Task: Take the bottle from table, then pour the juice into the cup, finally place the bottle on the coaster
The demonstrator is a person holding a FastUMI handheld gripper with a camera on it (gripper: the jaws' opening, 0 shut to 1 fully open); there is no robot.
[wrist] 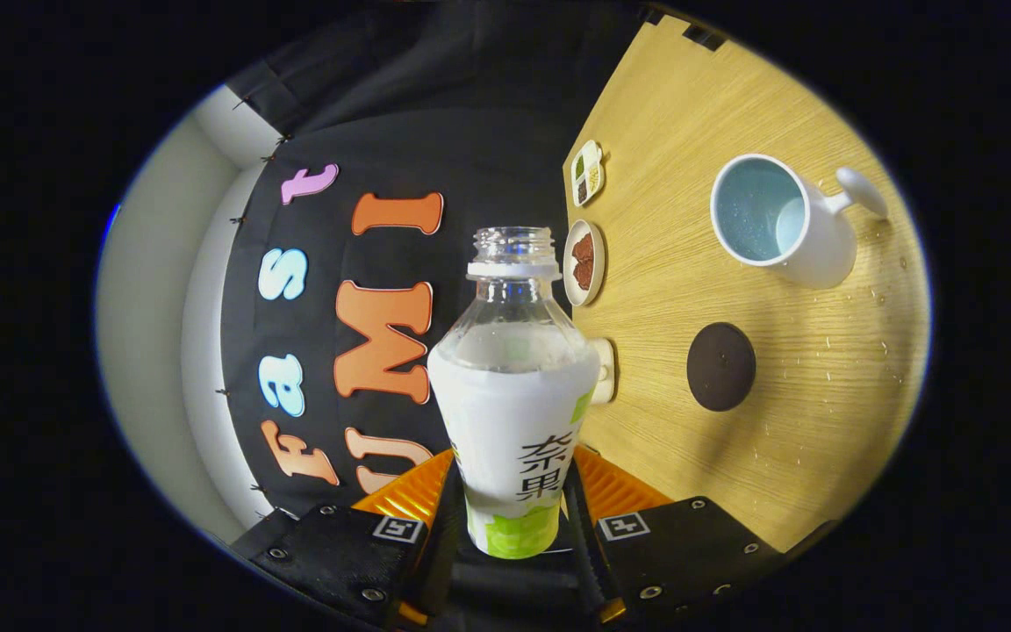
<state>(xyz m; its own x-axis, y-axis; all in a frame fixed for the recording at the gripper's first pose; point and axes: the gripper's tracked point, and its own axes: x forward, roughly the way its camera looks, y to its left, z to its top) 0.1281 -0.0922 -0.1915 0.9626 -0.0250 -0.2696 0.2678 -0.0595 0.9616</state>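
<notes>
A: Between the two fingers of the gripper sits the bottle, clamped on its lower body from both sides, cap off, its open neck pointing away along the fingers

B: And the tabletop looks turned on its side, so I'd judge the bottle is tipped over, somewhere around the pouring step?

A: That's my reading. The cup stands on the wooden table well off to one side of the bottle's mouth, not under it. The inside looks pale and wet, but I can't tell how full it is

B: So what could go wrong?

A: With the mouth that far from the cup's rim, any liquid leaving the neck would land on the table. Droplets already glisten on the wood near the cup and the coaster

B: Does the coaster matter too?

A: It lies between cup and fingers, bare and dark. A smooth, label-wrapped bottle may slip or twist in the grip while being righted, and set down off-centre it could topple, open-necked, and spill what remains
</notes>
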